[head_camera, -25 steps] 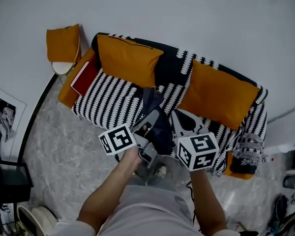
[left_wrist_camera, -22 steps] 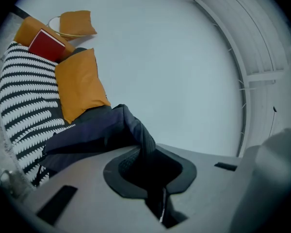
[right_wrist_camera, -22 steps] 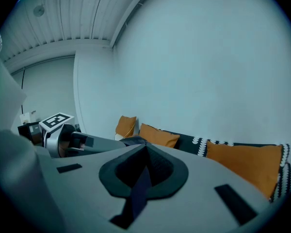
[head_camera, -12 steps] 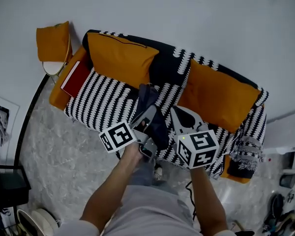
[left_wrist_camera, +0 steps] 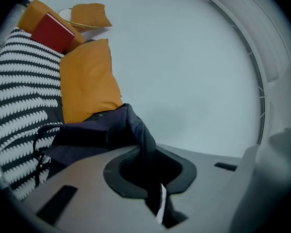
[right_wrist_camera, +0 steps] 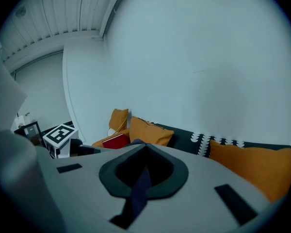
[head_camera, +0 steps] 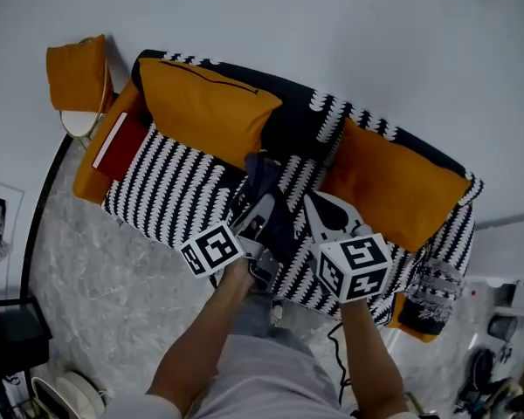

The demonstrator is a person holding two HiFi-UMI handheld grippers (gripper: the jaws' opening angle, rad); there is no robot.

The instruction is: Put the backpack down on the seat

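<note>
Backpack [head_camera: 278, 221] hangs between left gripper [left_wrist_camera: 146, 171] and right gripper [right_wrist_camera: 142, 171], both clamped on its fabric.

Sofa [head_camera: 170, 190]: one. Orange cushions [head_camera: 205, 103]: three (two along the sofa's back, the third off its end). Red book [head_camera: 118, 142]: one. Backpack [head_camera: 264, 171]: one. Grippers: two, left gripper [head_camera: 260, 206] and right gripper [head_camera: 314, 206].

The right gripper's [right_wrist_camera: 143, 171] jaws pinch a dark blue backpack strap [right_wrist_camera: 139, 191]. Beyond, orange cushions [right_wrist_camera: 150, 132] lean against the patterned sofa's [right_wrist_camera: 194, 139] backrest, and a red book [right_wrist_camera: 117, 141] lies at its left end.
</note>
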